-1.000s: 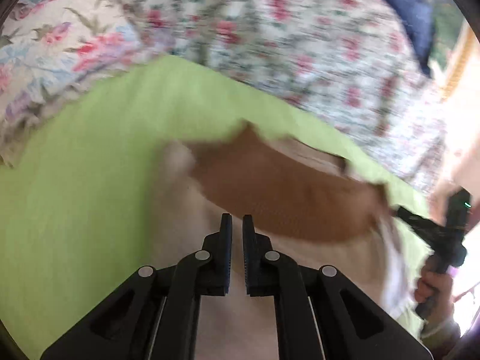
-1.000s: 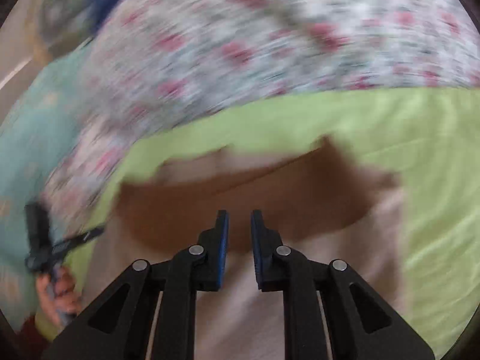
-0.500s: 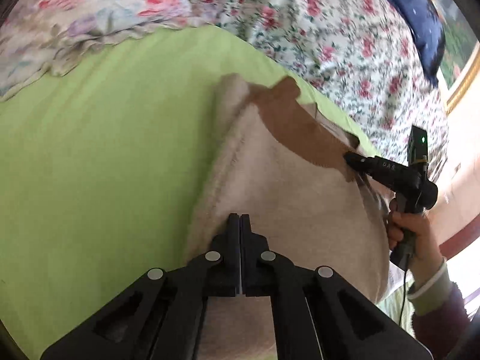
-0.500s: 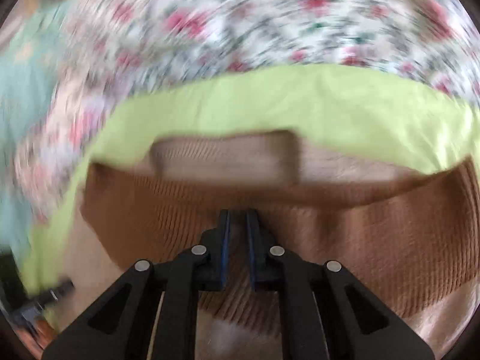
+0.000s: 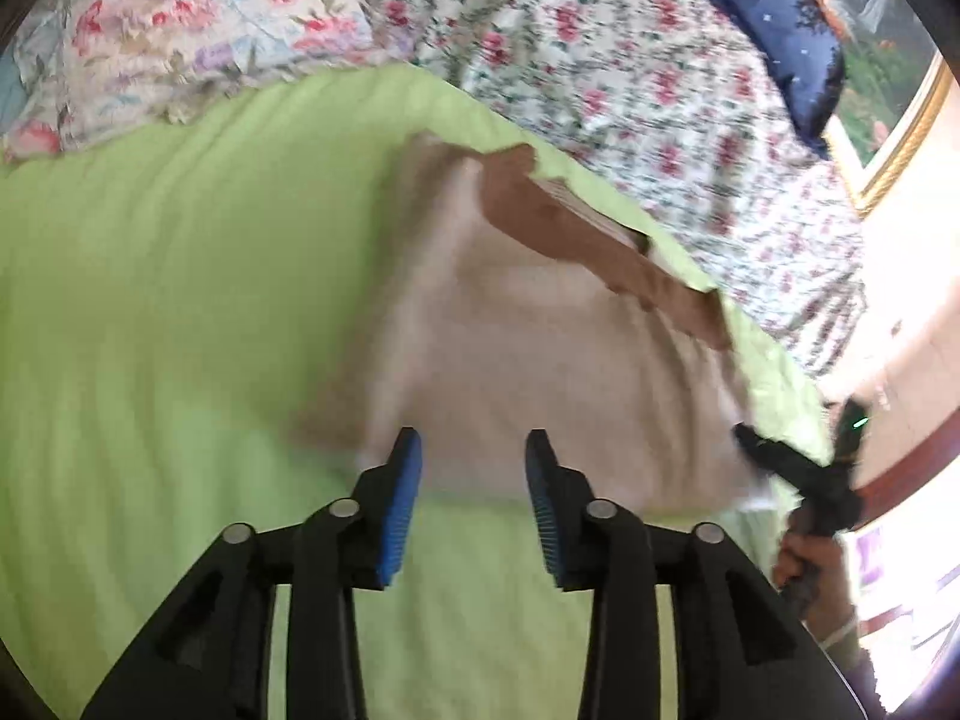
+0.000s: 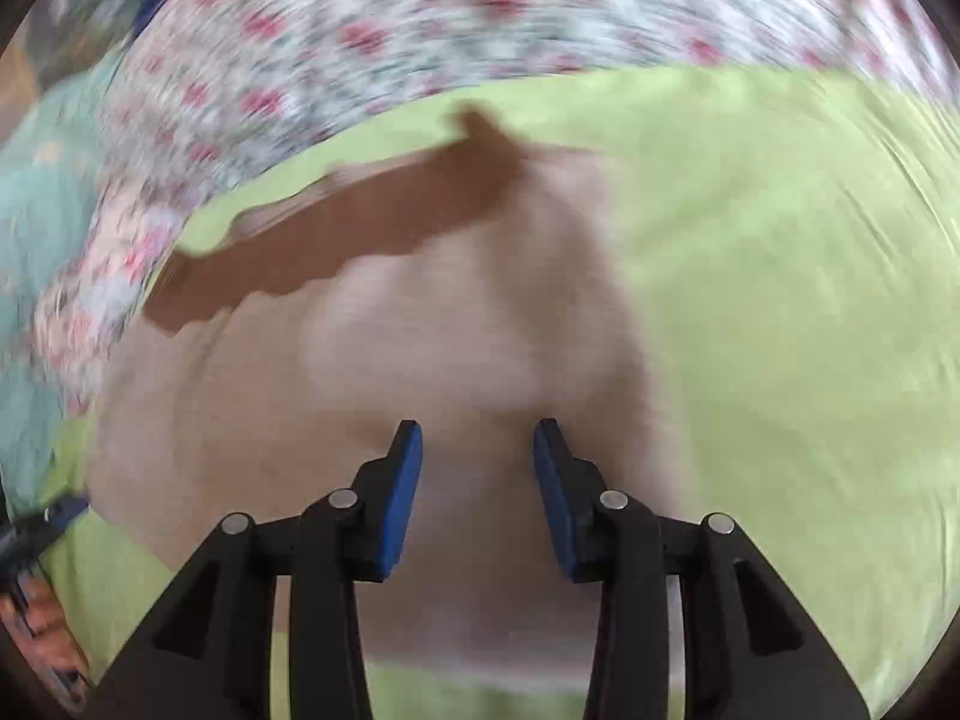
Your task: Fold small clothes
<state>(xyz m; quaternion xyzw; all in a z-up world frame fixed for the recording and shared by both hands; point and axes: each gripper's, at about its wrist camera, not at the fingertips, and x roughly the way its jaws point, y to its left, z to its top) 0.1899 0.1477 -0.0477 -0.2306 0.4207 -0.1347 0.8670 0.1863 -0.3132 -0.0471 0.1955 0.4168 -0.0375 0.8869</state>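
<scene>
A beige knit garment (image 5: 540, 372) with a brown ribbed band (image 5: 600, 240) lies flat on the green sheet (image 5: 180, 330). It also shows in the right wrist view (image 6: 390, 390), with the brown band (image 6: 336, 240) at its far edge. My left gripper (image 5: 474, 456) is open and empty, just above the garment's near edge. My right gripper (image 6: 477, 450) is open and empty over the garment's near part. The right gripper also shows in the left wrist view (image 5: 798, 468), at the garment's right corner. Both views are blurred.
A floral quilt (image 5: 630, 72) and a floral pillow (image 5: 180, 30) lie beyond the sheet. A dark blue cushion (image 5: 792, 30) and a gold picture frame (image 5: 900, 138) are at the far right. A teal fabric (image 6: 36, 240) lies left in the right wrist view.
Both grippers were shut on the garment half a second ago and are now open. The garment has dropped flat on the sheet. Both grippers have drawn back toward its near edge.
</scene>
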